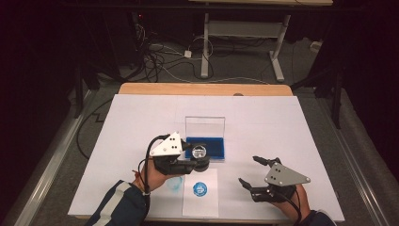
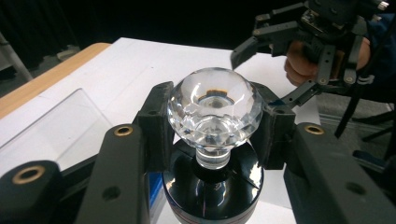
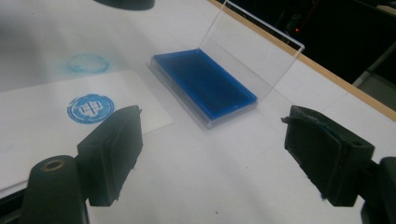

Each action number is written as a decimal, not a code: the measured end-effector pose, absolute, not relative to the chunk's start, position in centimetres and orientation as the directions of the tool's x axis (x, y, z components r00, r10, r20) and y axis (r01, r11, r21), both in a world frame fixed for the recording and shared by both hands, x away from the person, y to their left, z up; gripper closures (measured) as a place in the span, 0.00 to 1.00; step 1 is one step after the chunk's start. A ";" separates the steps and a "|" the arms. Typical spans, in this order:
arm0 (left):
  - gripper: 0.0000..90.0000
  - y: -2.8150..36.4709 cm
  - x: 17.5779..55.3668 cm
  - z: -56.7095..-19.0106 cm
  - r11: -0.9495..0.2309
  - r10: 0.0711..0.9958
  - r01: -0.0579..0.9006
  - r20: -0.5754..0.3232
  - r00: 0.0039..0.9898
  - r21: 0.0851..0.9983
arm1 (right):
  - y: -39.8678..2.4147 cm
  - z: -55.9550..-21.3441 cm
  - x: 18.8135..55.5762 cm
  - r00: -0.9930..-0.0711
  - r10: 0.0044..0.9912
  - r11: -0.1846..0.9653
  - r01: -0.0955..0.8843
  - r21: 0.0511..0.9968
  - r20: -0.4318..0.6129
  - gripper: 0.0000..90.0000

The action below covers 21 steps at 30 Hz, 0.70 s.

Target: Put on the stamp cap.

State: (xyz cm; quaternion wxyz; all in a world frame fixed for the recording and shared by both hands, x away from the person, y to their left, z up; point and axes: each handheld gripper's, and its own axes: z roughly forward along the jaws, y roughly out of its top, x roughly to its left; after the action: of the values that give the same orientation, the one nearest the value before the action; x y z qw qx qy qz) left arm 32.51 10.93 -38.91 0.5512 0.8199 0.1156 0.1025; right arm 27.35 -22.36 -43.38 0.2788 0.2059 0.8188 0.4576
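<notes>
A stamp (image 1: 200, 152) with a clear faceted crystal knob (image 2: 214, 107) and a round black base (image 2: 215, 196) sits between the jaws of my left gripper (image 1: 198, 160) (image 2: 215, 126), which is shut on the knob. The stamp hangs at the front left edge of the blue ink pad (image 1: 212, 147) (image 3: 205, 86); I cannot tell whether it touches it. The pad lies in a clear case with its lid (image 1: 204, 126) (image 3: 252, 51) standing open. My right gripper (image 1: 249, 170) (image 3: 215, 154) (image 2: 266, 74) is open and holds nothing, low over the table, right of the paper.
A white paper sheet (image 1: 201, 205) (image 3: 37, 121) with a round blue imprint (image 1: 200, 189) (image 3: 90, 108) lies at the front edge. A fainter blue ring (image 1: 175, 183) (image 3: 86, 63) marks the white table cover (image 1: 141, 117) to its left. A wooden table edge (image 1: 202, 88) runs along the back.
</notes>
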 end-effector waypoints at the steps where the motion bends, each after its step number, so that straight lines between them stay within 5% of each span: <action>1: 0.60 11.0 32.5 -38.9 -0.369 0.301 0.073 0.045 0.953 0.926 | -22.5 -43.4 27.3 -0.755 0.597 0.498 0.084 0.863 -0.271 0.21; 21: 0.60 12.2 33.2 -38.7 -0.367 0.341 0.079 0.056 0.938 0.927 | -24.8 -43.7 26.6 -0.727 0.628 0.510 0.116 0.852 -0.277 0.21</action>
State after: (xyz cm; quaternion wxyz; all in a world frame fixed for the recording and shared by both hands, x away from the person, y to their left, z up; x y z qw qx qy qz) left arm 33.24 12.24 -38.66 0.5476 0.8181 0.1284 0.1199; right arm 26.64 -24.76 -43.68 0.2912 0.2274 0.8187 0.4396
